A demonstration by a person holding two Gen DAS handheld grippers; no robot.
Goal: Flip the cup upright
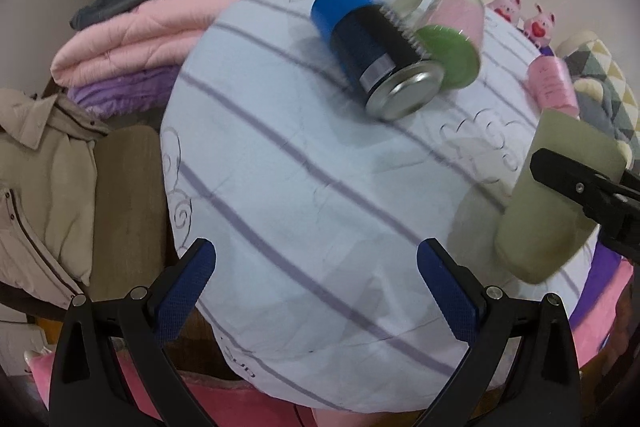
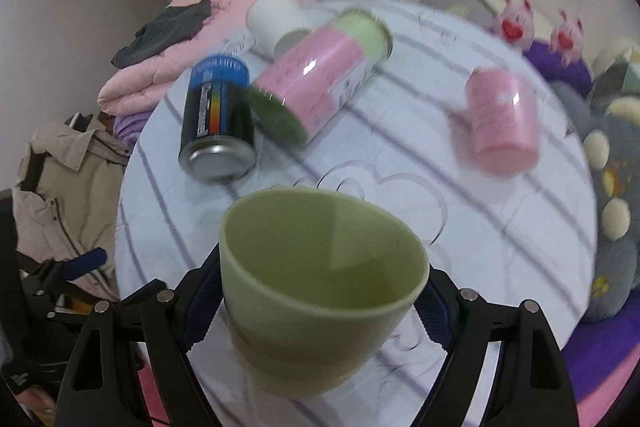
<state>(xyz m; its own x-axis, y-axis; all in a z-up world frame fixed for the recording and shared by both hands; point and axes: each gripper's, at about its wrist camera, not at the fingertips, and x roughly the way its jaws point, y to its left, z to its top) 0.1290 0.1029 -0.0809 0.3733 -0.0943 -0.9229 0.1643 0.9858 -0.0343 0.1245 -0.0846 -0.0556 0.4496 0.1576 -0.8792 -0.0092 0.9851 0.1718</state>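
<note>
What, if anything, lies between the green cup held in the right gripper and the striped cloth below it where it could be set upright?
Nothing visible does. The green cup sits in the right gripper over bare striped cloth; the blue-and-black can and pink cup lie farther off.

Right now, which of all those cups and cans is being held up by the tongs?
The plain green cup. The right tongs squeeze its sides, open mouth showing. The blue-and-black can, the pink can and the white cup lie untouched on the striped cloth.

Bare striped sheet (image 1: 304, 195) nearby; cans (image 1: 376, 55) crowd its far side.
</note>
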